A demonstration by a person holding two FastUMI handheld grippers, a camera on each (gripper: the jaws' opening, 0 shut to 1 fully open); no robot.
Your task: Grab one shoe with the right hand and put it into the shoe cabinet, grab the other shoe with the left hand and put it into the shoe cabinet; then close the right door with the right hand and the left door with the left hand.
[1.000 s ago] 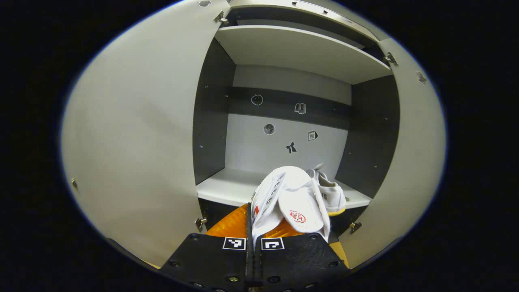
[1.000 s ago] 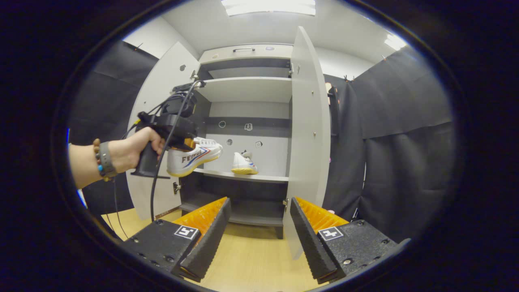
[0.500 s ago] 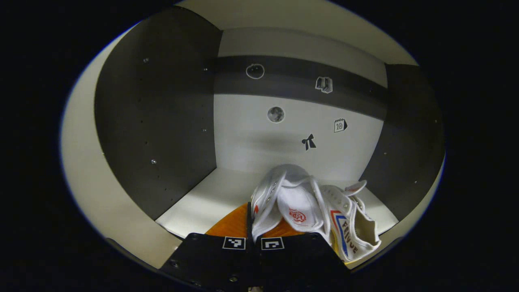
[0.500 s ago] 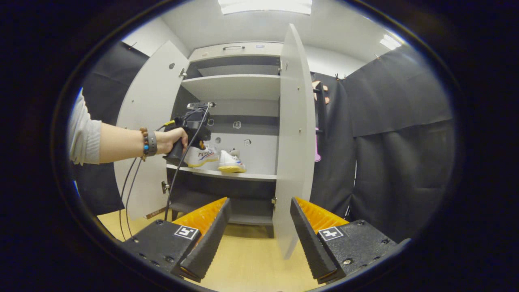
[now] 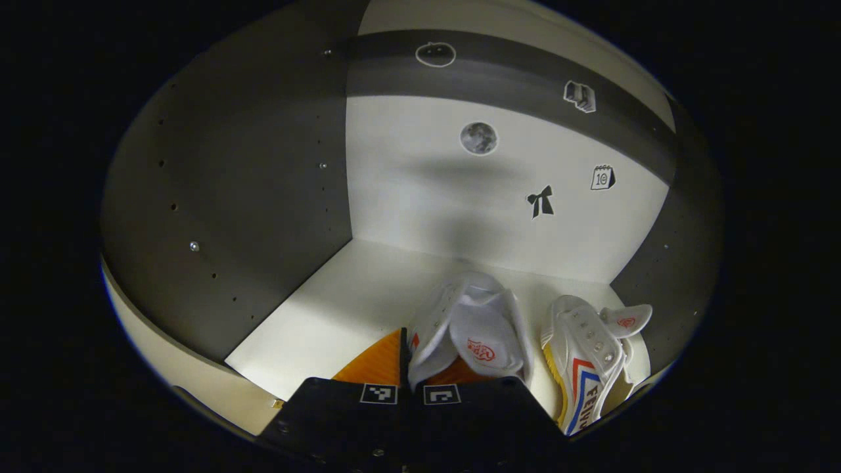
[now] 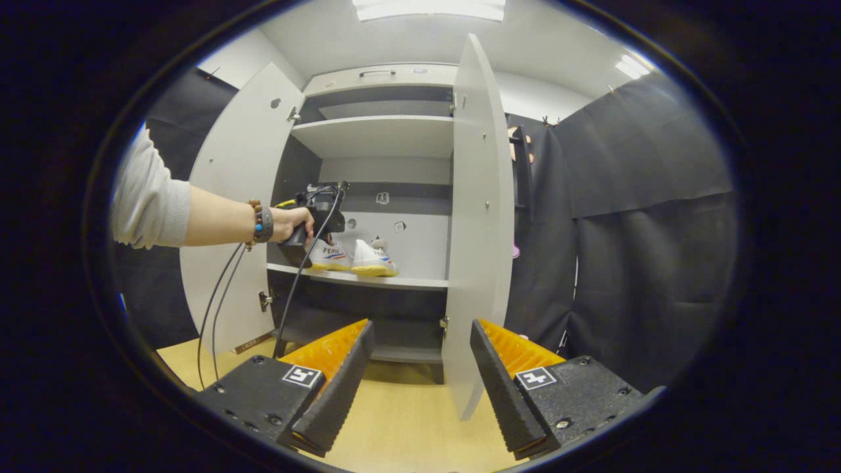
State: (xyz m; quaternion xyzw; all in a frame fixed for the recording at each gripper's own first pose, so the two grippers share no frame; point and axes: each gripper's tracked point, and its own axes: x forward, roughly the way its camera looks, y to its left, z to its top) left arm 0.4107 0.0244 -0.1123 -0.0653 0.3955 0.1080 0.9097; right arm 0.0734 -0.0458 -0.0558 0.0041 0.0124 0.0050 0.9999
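White canvas shoe (image 5: 473, 325) pinched in left hand-held gripper (image 5: 410, 368) above smooth shelf (image 5: 341, 309); right hand-held gripper (image 6: 420, 368) wide apart, empty.

The left gripper (image 5: 410, 368) grips a white shoe (image 5: 473, 325) over the shelf (image 5: 341, 309), beside another shoe (image 5: 588, 358).

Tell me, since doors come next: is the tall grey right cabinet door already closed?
No, the tall grey right cabinet door stands swung wide open, edge toward the camera.

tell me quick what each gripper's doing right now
Left gripper: closed on the white sneaker, over the cabinet shelf.
Right gripper: open, holding nothing, facing the shoe cabinet.
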